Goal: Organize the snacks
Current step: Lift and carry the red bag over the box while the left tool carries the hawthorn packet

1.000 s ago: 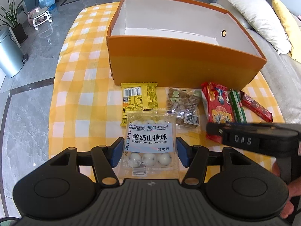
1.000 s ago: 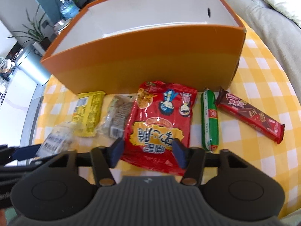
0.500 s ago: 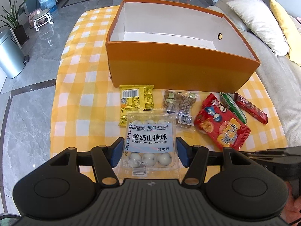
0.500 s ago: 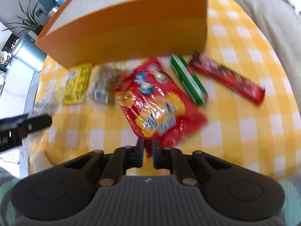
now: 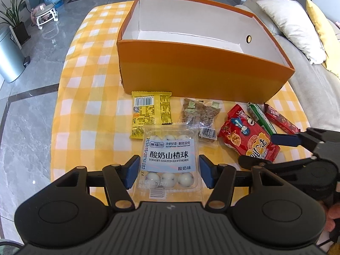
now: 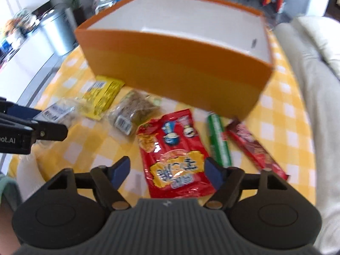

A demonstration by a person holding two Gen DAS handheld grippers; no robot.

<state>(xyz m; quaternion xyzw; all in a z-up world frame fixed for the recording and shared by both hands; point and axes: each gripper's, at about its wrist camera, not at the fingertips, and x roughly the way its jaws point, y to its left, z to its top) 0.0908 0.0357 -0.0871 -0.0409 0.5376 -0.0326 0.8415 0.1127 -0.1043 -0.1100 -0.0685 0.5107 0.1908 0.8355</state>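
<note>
A clear pack of yogurt-coated hawthorn balls (image 5: 169, 159) sits between the blue pads of my left gripper (image 5: 169, 173), which is shut on its two sides. The pack overlaps the yellow packet (image 5: 152, 112) and the brown snack packet (image 5: 198, 114). My right gripper (image 6: 167, 171) has its jaws opening. A red snack bag (image 6: 174, 155) lies on the checked cloth between them, and no pad presses on it. In the left wrist view the right gripper (image 5: 257, 149) hovers over the red bag (image 5: 244, 136). The orange box (image 5: 201, 78) stands empty behind the snacks.
A green sausage stick (image 6: 218, 142) and a dark red bar (image 6: 255, 150) lie right of the red bag. The left gripper (image 6: 42, 120) reaches in at the left of the right wrist view. A sofa with cushions (image 5: 297, 25) borders the table on the right.
My right gripper shut at the red bag's near edge, dragged and turned the bag, then spread its jaws wide again while rolling. The left gripper and its pack stayed still.
</note>
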